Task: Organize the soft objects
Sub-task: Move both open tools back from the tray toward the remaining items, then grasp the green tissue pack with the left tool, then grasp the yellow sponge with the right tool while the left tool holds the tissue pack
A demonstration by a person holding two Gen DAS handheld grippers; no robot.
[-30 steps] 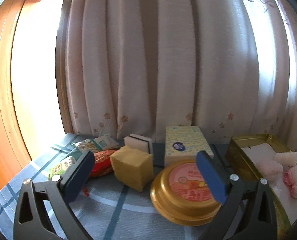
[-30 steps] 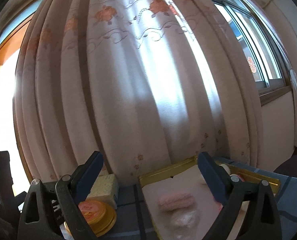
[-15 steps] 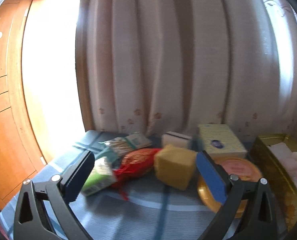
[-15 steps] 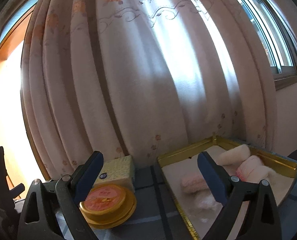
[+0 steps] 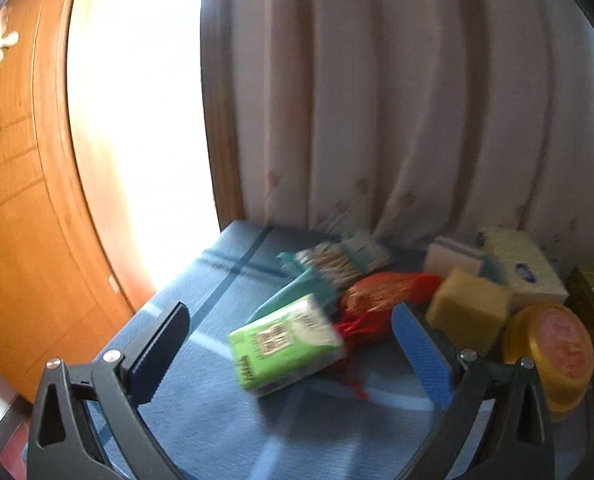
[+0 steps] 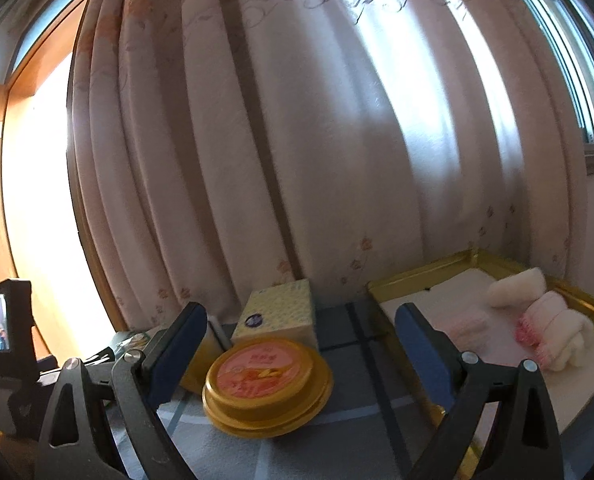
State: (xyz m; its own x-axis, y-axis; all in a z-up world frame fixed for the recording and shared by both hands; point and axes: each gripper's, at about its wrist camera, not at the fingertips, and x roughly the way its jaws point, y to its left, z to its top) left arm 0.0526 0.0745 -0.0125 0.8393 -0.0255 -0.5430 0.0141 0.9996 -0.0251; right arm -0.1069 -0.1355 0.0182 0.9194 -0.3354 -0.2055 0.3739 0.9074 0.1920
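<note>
— What's lying around the green packet (image 5: 287, 350)?
— A red pouch (image 5: 381, 300) and yellow sponge (image 5: 467, 312) beside it; rolled towels (image 6: 545, 320) sitting in the gold tray (image 6: 417, 276).
— The grippers?
— Left gripper (image 5: 293, 344) and right gripper (image 6: 301, 344) are both hovering wide open, empty.

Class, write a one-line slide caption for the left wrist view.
Open left gripper approaches a green tissue pack among clutter on a blue tablecloth.

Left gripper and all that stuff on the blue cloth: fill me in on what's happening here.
A person is sorting soft items with two handheld grippers. The left gripper is open and lined up on the green tissue pack, not yet gripping it. The right gripper is open and empty above the round gold tin. Rolled towels already lie in the gold tray; the yellow sponge sits outside it.
</note>
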